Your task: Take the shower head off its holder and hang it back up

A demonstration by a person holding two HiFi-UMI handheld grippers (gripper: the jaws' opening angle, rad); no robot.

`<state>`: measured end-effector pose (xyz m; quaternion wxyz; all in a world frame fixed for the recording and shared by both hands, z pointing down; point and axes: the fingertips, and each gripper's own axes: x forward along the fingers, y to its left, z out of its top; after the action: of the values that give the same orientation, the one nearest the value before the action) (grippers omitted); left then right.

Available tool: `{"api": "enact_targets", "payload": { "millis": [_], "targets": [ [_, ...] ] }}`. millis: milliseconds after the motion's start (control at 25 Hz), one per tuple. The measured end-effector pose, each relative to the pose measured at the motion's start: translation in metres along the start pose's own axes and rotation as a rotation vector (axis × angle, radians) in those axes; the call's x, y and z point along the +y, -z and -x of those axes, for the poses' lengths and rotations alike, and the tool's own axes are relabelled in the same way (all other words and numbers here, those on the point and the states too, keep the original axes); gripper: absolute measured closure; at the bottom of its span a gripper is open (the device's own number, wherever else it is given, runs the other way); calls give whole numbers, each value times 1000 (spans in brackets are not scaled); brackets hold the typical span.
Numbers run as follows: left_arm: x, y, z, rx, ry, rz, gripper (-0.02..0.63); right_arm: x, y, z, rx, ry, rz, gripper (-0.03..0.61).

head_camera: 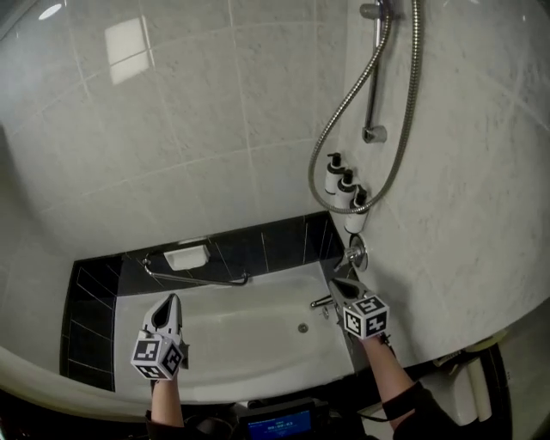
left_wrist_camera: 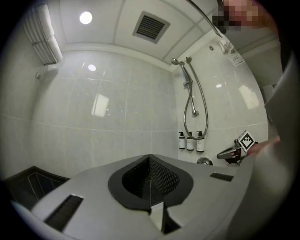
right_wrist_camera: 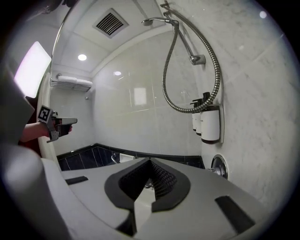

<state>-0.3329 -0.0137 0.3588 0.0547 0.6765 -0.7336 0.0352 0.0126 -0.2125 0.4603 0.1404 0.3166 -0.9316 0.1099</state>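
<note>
The chrome shower head (right_wrist_camera: pixel 152 21) hangs in its holder at the top of the wall rail (right_wrist_camera: pixel 187 44); it also shows small in the left gripper view as the shower head (left_wrist_camera: pixel 175 61). Its metal hose (head_camera: pixel 344 112) loops down the wall on the right. In the head view the holder (head_camera: pixel 371 10) is at the top edge and the head itself is cut off. My left gripper (head_camera: pixel 171 302) is shut and empty over the tub. My right gripper (head_camera: pixel 338 284) is shut and empty beside the mixer knob (head_camera: pixel 355 255), well below the shower head.
Three pump bottles (head_camera: pixel 344 185) sit in a wall rack under the hose loop. A tap (head_camera: pixel 322 302) juts over the white bathtub (head_camera: pixel 249 378). A grab bar (head_camera: pixel 193 277) and a soap dish (head_camera: pixel 186 257) are on the dark far ledge. Towels (right_wrist_camera: pixel 70 83) lie on a high shelf.
</note>
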Motion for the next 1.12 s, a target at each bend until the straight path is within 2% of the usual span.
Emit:
{"api": "enact_targets", "payload": {
  "millis": [80, 160, 360, 520, 880, 1000, 1120],
  "targets": [
    [-3, 6, 6, 32, 2, 6, 614, 13, 1, 3, 18, -11, 2, 561],
    [-9, -3, 1, 39, 11, 11, 614, 13, -12, 2, 19, -13, 4, 561],
    [-23, -37, -28, 46, 59, -12, 614, -3, -70, 0, -17, -13, 7, 561],
    [-30, -77, -54, 48, 101, -4, 614, -11, -147, 4, -77, -6, 48, 561],
    [-52, -195, -106, 5, 204, 3, 614, -9, -337, 25, -234, 27, 230, 561],
    [-62, -235, -120, -11, 248, 4, 614, -8, -392, 32, -289, 49, 256, 561],
    [-67, -277, -133, -36, 269, -27, 614, -8, -447, 43, -345, 74, 271, 561]
  ]
}}
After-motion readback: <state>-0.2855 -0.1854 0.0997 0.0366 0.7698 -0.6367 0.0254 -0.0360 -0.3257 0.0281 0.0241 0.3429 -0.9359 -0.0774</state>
